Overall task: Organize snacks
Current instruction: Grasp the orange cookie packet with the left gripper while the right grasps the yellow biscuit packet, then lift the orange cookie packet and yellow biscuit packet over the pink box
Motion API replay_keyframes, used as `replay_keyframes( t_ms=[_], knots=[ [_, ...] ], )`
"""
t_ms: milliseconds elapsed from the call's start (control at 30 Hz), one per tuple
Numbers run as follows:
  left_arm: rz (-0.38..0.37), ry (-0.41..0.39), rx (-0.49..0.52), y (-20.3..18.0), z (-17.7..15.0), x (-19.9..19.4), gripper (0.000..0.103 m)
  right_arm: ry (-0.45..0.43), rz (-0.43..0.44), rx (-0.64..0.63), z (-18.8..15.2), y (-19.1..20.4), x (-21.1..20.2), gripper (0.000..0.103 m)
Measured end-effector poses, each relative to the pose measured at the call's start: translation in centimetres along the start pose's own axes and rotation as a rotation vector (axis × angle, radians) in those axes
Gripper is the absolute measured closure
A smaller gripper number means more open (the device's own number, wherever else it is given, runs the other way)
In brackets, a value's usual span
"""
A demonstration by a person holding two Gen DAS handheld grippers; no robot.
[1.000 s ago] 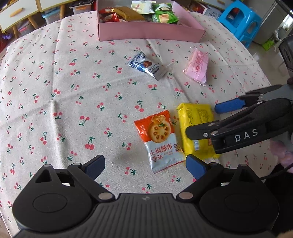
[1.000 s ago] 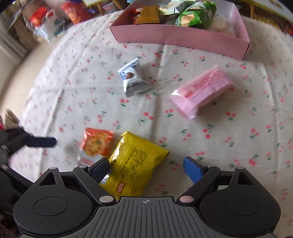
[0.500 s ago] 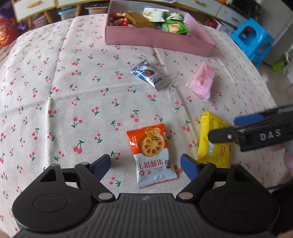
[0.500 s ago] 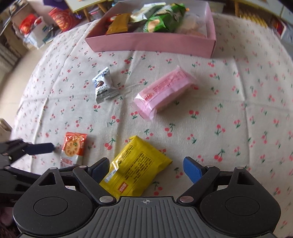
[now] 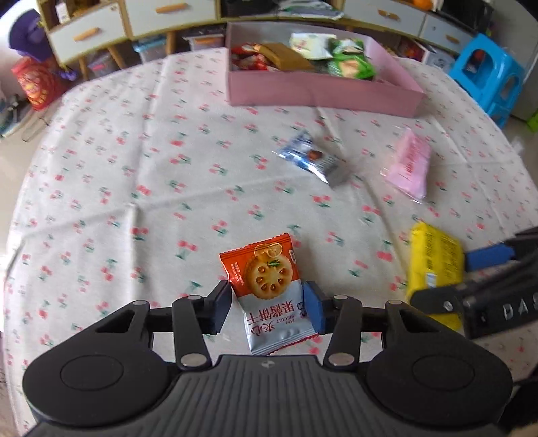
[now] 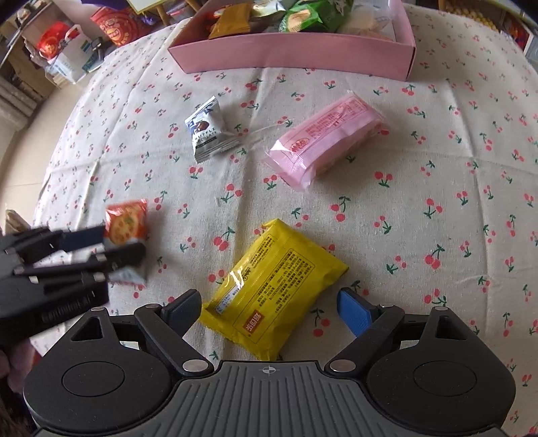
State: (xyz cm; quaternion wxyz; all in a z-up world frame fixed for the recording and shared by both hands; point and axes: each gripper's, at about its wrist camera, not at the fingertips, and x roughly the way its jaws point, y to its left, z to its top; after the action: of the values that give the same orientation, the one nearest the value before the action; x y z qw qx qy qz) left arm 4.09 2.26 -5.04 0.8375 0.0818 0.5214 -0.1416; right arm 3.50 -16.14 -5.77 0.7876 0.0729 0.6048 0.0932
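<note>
My left gripper is shut on an orange and silver biscuit packet, with both pads against its sides; the packet also shows in the right wrist view. My right gripper is open, its fingers on either side of a yellow snack packet that lies on the cloth; the packet shows in the left wrist view too. A pink wafer packet and a blue and silver chocolate packet lie farther off. A pink box at the back holds several snacks.
The round table carries a white cloth with a cherry print. Drawers, a red bag and a blue stool stand beyond the table's far edge.
My left gripper has moved onto the biscuit packet and closed on it. My right gripper has drawn back a little, still open around the yellow packet.
</note>
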Motion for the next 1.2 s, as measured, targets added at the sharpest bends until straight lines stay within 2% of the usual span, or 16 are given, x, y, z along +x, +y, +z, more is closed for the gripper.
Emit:
replay_keyframes(
  t_ms=[100, 233, 300, 467, 633, 700, 767, 967, 1200],
  knots=[
    [0.037, -0.019, -0.008, 0.5, 0.1, 0.0, 0.059, -0.033, -0.028, -0.040, -0.3, 0.8, 0.1, 0.019],
    [0.047, -0.034, -0.028, 1.0, 0.2, 0.2, 0.058, -0.079, -0.054, -0.131, -0.8, 2.1, 0.2, 0.029],
    [0.048, -0.036, -0.033, 1.0, 0.2, 0.3, 0.056, -0.099, -0.050, -0.155, -0.9, 2.3, 0.2, 0.030],
    [0.054, -0.028, -0.036, 1.1, 0.0, 0.5, 0.050, -0.150, -0.030, -0.117, -0.2, 1.3, 0.1, 0.033],
    [0.041, -0.017, -0.066, 1.5, 0.1, 0.7, 0.050, -0.192, -0.017, -0.082, 0.2, 0.6, -0.5, 0.034],
    [0.035, -0.015, -0.075, 1.6, 0.1, 0.6, 0.056, -0.205, -0.013, -0.082, 0.2, 0.7, -0.7, 0.034],
    [0.031, -0.017, -0.080, 1.7, 0.1, 0.5, 0.066, -0.211, -0.015, -0.084, 0.2, 0.9, -0.8, 0.035],
    [0.009, -0.019, -0.128, 2.3, 0.3, 0.1, 0.067, -0.225, 0.005, -0.058, 0.4, 0.6, -1.2, 0.036],
    [-0.021, -0.061, -0.178, 3.0, 1.0, -0.9, 0.067, -0.251, 0.064, 0.005, 1.1, -0.3, -2.4, 0.037]
  ],
)
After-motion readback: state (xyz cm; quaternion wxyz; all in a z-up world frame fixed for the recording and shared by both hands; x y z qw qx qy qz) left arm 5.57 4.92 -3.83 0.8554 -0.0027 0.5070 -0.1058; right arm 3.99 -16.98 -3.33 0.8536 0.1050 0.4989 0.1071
